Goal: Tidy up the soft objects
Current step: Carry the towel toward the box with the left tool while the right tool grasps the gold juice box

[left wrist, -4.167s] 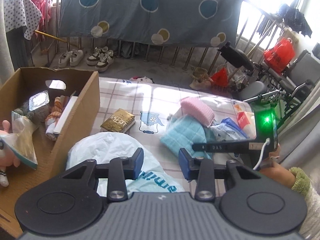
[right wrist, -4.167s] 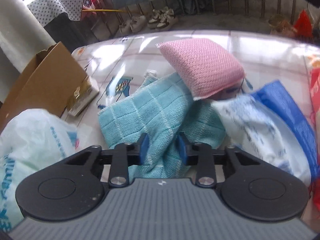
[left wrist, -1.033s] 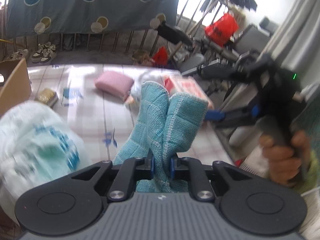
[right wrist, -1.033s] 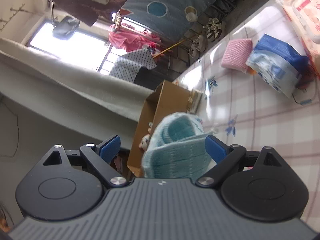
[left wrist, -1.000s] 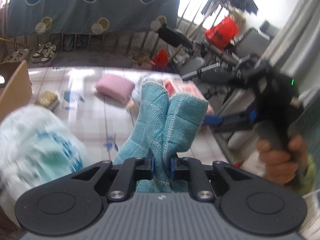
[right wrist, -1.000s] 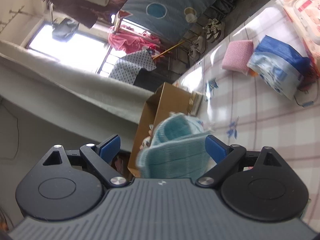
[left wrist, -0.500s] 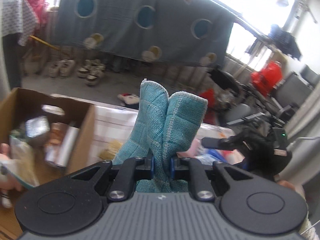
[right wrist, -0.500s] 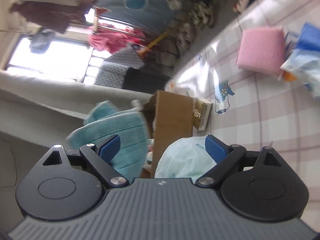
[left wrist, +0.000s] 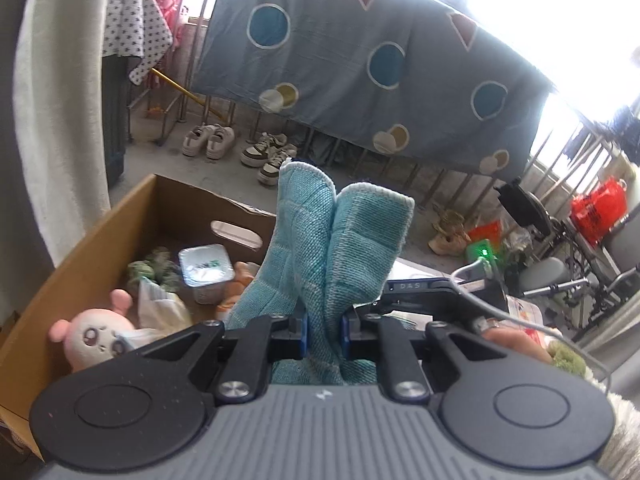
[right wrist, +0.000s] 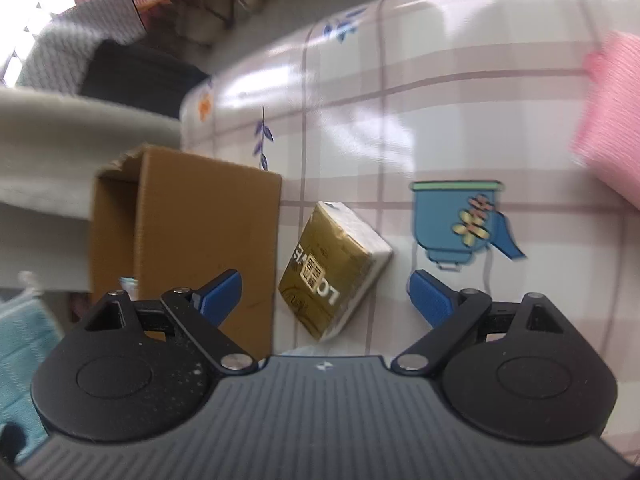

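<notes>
Left wrist view: the left gripper (left wrist: 323,334) is clamped tight on the cloth (left wrist: 340,240), a teal towel bunched into two upright folds that fill the centre of the frame. Behind it, in the lower left, is the open box (left wrist: 132,216), already holding a pink plush (left wrist: 94,334), a foil-lidded tub (left wrist: 206,266) and some wrapped bits. At the right edge the other tool's black body shows, with a green light (left wrist: 484,252) and a strip reading "DAS"; the rest of that lettering is too small to read.

Risk here: I judge the cloth is meant for the box. Much of it hangs below the jaws, so a release too near the cardboard wall could leave it draped over the rim or sliding outside. It could also land on the tub and tip it.

Right wrist view: the right gripper (right wrist: 322,294) stands wide open with nothing between its fingers. It points down at the checked tablecloth (right wrist: 440,120). A gold pack (right wrist: 332,272) lies at centre, just beside the box wall (right wrist: 200,248) at left. Its label is seen upside down and blurred; I can make out something like "LO" and a square seal, no more. A pink pad (right wrist: 612,116) is at the right edge, and a strip of the teal cloth shows at the lower left.

Risk: the pack lies close against the cardboard, so the near finger could snag the wall on a descent.
</notes>
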Tool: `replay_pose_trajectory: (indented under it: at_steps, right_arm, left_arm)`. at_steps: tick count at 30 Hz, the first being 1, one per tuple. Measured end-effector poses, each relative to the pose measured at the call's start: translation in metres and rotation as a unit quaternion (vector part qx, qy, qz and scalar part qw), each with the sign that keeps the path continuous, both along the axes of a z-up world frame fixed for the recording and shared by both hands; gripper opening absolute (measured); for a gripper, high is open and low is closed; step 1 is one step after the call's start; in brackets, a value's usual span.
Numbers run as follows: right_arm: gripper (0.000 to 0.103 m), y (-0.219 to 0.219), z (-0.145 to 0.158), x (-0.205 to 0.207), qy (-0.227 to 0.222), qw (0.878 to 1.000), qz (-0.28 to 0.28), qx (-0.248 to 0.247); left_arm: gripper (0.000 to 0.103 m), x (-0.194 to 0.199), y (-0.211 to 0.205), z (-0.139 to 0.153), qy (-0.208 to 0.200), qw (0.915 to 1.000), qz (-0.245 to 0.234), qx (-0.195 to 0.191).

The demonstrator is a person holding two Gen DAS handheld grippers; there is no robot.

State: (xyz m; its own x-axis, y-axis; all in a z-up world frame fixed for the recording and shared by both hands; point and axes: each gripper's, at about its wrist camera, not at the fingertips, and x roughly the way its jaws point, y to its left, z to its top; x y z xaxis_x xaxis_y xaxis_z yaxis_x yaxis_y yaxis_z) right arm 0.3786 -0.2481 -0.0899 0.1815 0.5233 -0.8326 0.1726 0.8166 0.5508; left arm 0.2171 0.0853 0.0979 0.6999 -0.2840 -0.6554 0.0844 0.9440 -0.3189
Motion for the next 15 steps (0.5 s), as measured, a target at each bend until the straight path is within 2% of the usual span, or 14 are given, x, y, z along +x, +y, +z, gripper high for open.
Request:
replay_pose_trajectory:
  at_steps: [6, 11, 14, 15]
  right_arm:
    - [0.091, 0.026, -0.001, 0.015, 0.01, 0.999, 0.012, -0.049]
    - [0.08, 0.04, -0.002, 0.018, -0.006, 0.996, 0.027, -0.087]
    - [0.056, 0.044, 0.0, 0.016, -0.017, 0.994, 0.035, -0.101]
    - [0.041, 0.043, -0.002, 0.015, -0.017, 0.994, 0.035, -0.098]
  left_arm:
    - [0.016, -0.002, 0.03, -0.006, -0.005, 0.9997, 0.01, -0.021]
    - [0.016, -0.006, 0.048, -0.016, 0.002, 0.9996, 0.013, -0.026]
    - [0.016, -0.008, 0.056, -0.023, 0.015, 0.9996, 0.017, -0.015]
    - [0.016, -0.007, 0.058, -0.026, 0.021, 0.9996, 0.017, -0.012]
